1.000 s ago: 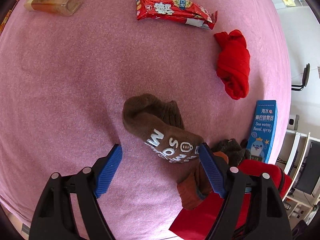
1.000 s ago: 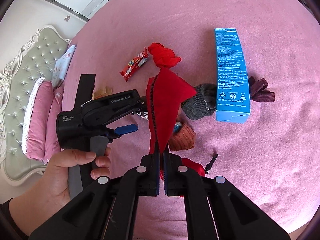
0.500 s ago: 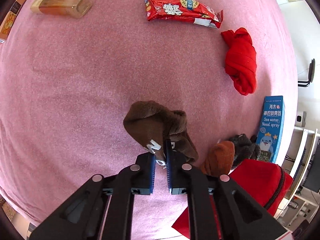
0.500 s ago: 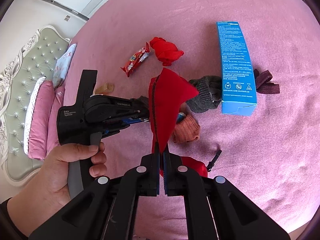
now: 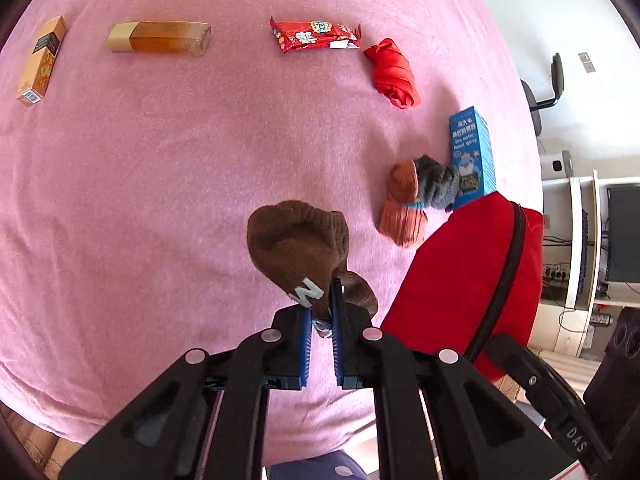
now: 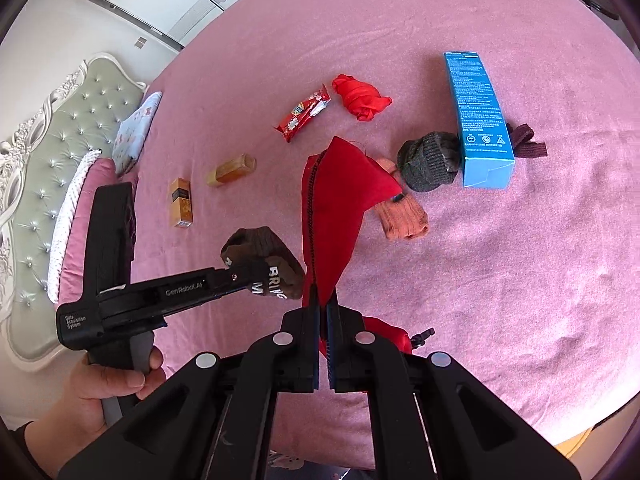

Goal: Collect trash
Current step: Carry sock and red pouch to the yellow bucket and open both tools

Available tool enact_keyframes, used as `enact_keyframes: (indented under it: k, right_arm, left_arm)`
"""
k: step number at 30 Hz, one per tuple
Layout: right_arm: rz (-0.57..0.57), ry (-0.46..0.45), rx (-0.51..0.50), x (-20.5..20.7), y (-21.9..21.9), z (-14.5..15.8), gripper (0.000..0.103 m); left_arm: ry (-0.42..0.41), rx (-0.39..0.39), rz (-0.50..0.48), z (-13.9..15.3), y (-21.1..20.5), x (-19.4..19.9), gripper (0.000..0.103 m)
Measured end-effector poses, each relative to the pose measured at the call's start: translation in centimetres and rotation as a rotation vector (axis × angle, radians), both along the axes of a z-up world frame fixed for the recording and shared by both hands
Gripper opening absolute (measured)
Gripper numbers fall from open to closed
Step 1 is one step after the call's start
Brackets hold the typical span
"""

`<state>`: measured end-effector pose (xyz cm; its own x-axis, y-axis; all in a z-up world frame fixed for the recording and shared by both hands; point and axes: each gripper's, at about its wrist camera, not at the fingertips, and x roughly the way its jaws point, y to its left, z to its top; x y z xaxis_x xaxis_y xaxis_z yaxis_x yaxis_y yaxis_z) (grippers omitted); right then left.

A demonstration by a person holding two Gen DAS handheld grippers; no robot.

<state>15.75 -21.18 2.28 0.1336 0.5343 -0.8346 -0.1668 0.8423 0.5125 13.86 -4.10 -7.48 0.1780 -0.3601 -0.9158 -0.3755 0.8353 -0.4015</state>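
My left gripper (image 5: pixel 322 304) is shut on a brown sock (image 5: pixel 298 242) with white lettering, which hangs clear of the pink bedspread (image 5: pixel 160 168). From the right wrist, the same brown sock (image 6: pixel 264 252) shows at the tip of the left gripper (image 6: pixel 236 276). My right gripper (image 6: pixel 323 304) is shut on the edge of a red zipped bag (image 6: pixel 344 196), lifting it. The red bag (image 5: pixel 472 276) stands just right of the held sock. A red snack wrapper (image 5: pixel 316 38), a blue nasal-spray box (image 5: pixel 472 152) and a small amber bottle (image 5: pixel 160 38) lie on the bed.
An orange sock (image 5: pixel 404 208) and a grey sock (image 5: pixel 436 186) lie beside the blue box. A red cloth bundle (image 5: pixel 394 74), a small orange carton (image 5: pixel 40 62) and a dark maroon sock (image 6: pixel 526 142) also rest on the bed. A padded headboard (image 6: pixel 52 152) is at left.
My left gripper closed on the brown sock and lifted it off the bedspread, moving back. The right gripper rose a little with the red bag.
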Motion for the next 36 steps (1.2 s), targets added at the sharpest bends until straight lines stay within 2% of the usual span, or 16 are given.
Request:
enact_keyframes:
  k: [6,11,19,25,30,36]
  right_arm:
    - [-0.06,-0.03,-0.013,-4.2,0.5,1.2,0.003]
    - [-0.134,-0.044,-0.015,-7.4,-0.1,1.8,0.003]
    - [-0.234,-0.057,-0.023,-10.7,-4.9,2.3,0.003]
    - [-0.315,-0.058,-0.043,-13.3,-11.5,3.1,0.003]
    - [-0.357,-0.052,-0.094,-15.7,-17.9,3.1,0.003]
    - [-0.46,-0.016,-0.114,-19.2,-26.2,2.1,0.003]
  left_arm:
    - [-0.041,-0.015,-0.095,2.2,0.1,-5.3,0.009]
    - [-0.054,-0.016,-0.187,3.0,-1.8,-7.7,0.009]
    - [-0.086,0.009,-0.329,4.8,-6.5,-9.9,0.009]
    - [-0.079,0.0,-0.409,5.1,-13.1,-9.8,0.009]
    - [-0.075,-0.006,-0.499,5.1,-20.9,-9.8,0.009]
    - [-0.048,-0.028,-0.62,4.1,-30.7,-10.4,0.009]
